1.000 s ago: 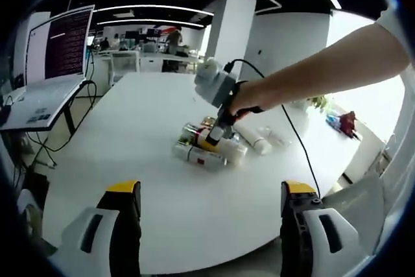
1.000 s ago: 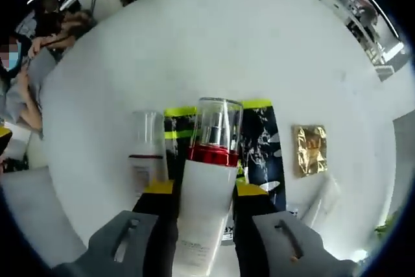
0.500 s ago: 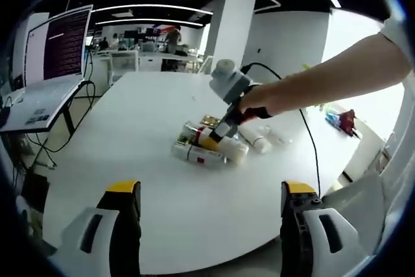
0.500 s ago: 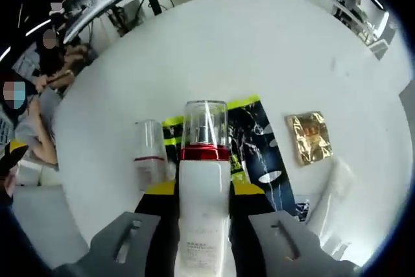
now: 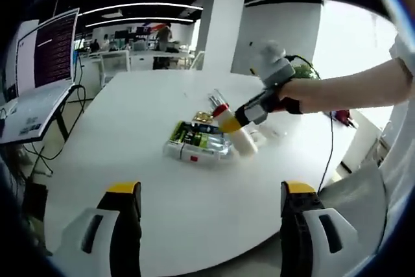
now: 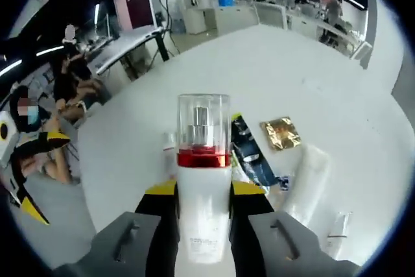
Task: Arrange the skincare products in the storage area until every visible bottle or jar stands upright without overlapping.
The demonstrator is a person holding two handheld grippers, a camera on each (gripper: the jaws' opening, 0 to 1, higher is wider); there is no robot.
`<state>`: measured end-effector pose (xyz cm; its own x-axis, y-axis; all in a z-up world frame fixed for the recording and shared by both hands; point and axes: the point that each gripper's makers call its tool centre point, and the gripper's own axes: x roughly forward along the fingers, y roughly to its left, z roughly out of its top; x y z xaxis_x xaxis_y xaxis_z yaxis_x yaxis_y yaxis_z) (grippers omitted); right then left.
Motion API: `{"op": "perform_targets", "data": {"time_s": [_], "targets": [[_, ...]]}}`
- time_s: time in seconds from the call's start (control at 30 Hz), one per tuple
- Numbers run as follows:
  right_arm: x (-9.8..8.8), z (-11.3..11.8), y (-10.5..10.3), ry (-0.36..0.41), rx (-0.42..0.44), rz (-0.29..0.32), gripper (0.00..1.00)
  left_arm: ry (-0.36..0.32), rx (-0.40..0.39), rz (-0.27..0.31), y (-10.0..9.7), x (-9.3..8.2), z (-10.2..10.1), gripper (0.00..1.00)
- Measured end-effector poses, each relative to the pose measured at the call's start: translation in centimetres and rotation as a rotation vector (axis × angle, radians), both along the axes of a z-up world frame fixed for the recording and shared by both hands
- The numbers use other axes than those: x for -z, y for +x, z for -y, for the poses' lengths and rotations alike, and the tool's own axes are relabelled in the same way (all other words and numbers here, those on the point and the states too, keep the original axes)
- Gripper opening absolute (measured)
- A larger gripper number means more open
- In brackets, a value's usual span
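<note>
Gripping white pump bottle point(image 6: 203, 209), right gripper point(image 6: 202, 215) jaws clamped on body, long axis along jaws, cap forward, lifted above table point(image 5: 130, 180). Remaining products point(image 5: 198, 142) probably lying flat beneath. Left gripper point(image 5: 206, 215) jaws apart, farther off.

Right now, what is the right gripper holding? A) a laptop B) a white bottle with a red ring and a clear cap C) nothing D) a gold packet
B: the right gripper has its fingers shut on the white bottle, whose red ring and clear cap show above them.
</note>
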<state>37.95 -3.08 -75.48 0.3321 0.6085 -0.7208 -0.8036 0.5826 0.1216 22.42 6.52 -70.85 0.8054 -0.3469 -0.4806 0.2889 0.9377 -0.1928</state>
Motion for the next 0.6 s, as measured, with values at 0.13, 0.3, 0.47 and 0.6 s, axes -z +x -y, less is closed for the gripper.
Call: {"op": "perform_targets", "data": {"time_s": [0.13,0.3,0.47,0.6], "targets": [[-2.1,0.6,-2.4,0.07,0.015,0.036,0.27,-0.114,-0.033,0.007,0.2,-1.1,-0.1,0.81],[-4.8,0.5,-5.0,0.169,0.033,0.074,0.27,-0.138,-0.014,0.011,-0.2,-2.4,1.0,0.81],[-6.2,0.6,-7.0,0.228,0.049,0.098,0.27,-0.268,0.036,0.121,0.2,-6.0,3.2,0.88],[-7.3,1.0,-8.4,0.24,0.061,0.129,0.27,-0.237,0.09,0.142,0.3,-7.4,4.4,0.87]]}}
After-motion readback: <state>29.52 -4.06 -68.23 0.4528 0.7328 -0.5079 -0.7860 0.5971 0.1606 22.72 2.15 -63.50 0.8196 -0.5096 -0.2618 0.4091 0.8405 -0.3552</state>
